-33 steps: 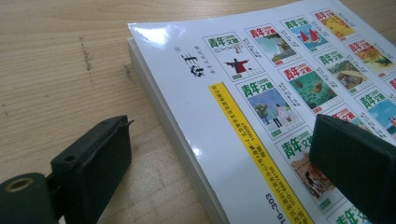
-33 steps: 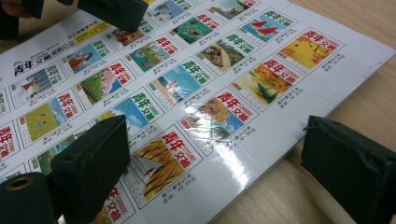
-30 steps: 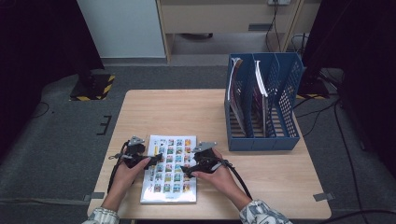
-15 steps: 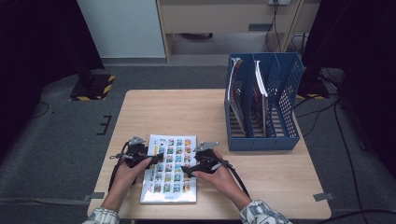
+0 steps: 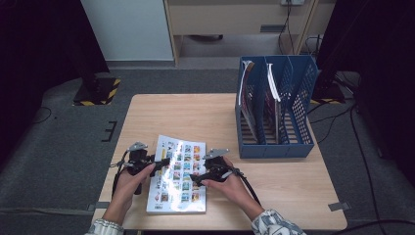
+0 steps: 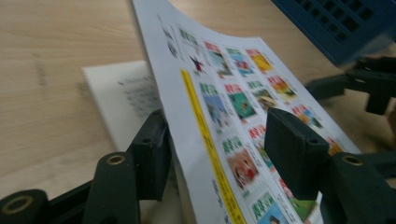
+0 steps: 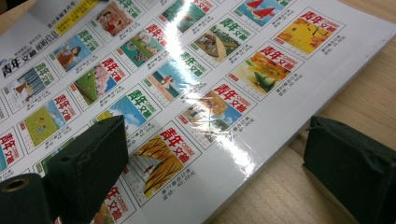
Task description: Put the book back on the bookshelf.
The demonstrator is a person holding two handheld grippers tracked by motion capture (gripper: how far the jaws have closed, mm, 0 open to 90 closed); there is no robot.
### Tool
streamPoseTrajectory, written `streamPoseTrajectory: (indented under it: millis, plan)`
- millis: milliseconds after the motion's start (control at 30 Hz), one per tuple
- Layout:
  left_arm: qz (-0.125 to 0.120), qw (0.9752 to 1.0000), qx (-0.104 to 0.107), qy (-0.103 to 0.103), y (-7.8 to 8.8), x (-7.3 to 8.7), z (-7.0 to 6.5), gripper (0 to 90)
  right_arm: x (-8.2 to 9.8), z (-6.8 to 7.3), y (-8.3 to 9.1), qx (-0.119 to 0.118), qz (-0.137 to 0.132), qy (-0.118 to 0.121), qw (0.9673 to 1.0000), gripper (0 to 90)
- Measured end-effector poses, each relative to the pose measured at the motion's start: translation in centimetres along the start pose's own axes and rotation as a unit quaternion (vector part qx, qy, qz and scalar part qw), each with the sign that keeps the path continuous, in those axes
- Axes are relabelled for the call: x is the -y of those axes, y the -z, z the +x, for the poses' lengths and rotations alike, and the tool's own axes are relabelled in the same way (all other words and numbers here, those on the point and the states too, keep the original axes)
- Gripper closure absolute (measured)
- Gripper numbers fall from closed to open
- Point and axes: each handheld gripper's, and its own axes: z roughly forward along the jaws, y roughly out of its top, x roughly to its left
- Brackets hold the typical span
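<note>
A magazine (image 5: 178, 181) with rows of small colour pictures on its cover lies at the table's front. My left gripper (image 5: 164, 161) is at its left edge. In the left gripper view the cover (image 6: 219, 93) is lifted and curls up between the jaws of the left gripper (image 6: 219, 154), with a white inner page (image 6: 121, 93) below. These jaws have just been closing; one pad sits under the cover and the other stands clear above it. My right gripper (image 5: 195, 178) is open at the magazine's right edge. The right gripper (image 7: 215, 158) has one jaw over the cover (image 7: 187, 70) and one over bare wood.
A blue mesh file rack (image 5: 274, 112) with several upright magazines stands at the table's right rear. The wooden table (image 5: 195, 112) stretches behind the magazine. Cables trail from both grippers toward the front edge. Dark floor surrounds the table.
</note>
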Motion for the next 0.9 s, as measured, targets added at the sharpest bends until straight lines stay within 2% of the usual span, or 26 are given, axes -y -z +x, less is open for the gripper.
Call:
streamPoseTrajectory:
  millis: [67, 100, 200, 267, 367, 433, 467, 567, 633, 900]
  plan:
    - [0.005, 0.9999, -0.011, -0.012, -0.3, -0.1, -0.3, 43.8, 0.0, 0.0, 0.0, -0.001, 0.001, 0.001, 1.0, 7.0]
    - [0.001, 0.9999, -0.01, -0.003, -0.5, -0.2, -0.3, 47.7, 0.0, 0.0, 0.0, -0.001, 0.001, 0.001, 1.0, 6.9]
    - [-0.003, 0.9999, -0.012, 0.003, -0.9, -0.4, -0.5, 56.3, 0.0, 0.0, 0.0, -0.001, 0.001, 0.001, 1.0, 6.8]
    - [0.005, 0.9994, -0.027, -0.022, -1.4, -0.5, -1.0, 60.2, 0.0, -0.1, 0.0, -0.002, 0.002, 0.001, 1.0, 6.8]
    - [0.009, 0.9984, -0.046, -0.033, -2.0, -0.3, -1.3, 60.7, 0.0, -0.1, 0.0, -0.002, 0.002, 0.002, 1.0, 6.8]
    - [0.001, 0.998, -0.051, -0.039, -2.0, -0.2, -1.4, 62.0, 0.0, 0.0, 0.0, -0.002, 0.002, 0.001, 1.0, 6.8]
    - [-0.011, 0.9979, -0.051, -0.039, -1.8, 0.0, -1.4, 67.9, 0.0, -0.1, 0.0, -0.002, 0.002, 0.002, 1.0, 6.8]
    - [-0.023, 0.9974, -0.051, -0.047, -1.6, 0.0, -1.7, 76.4, 0.0, -0.1, 0.0, -0.002, 0.002, 0.002, 1.0, 6.8]
    - [-0.031, 0.9956, -0.057, -0.068, -1.5, 0.0, -2.3, 78.6, 0.0, 0.0, 0.0, -0.002, 0.001, 0.001, 1.0, 6.8]
    - [-0.059, 0.9896, -0.061, -0.115, -0.5, -0.4, -4.0, 82.5, 0.0, -0.1, 0.1, -0.003, 0.002, 0.007, 1.0, 6.4]
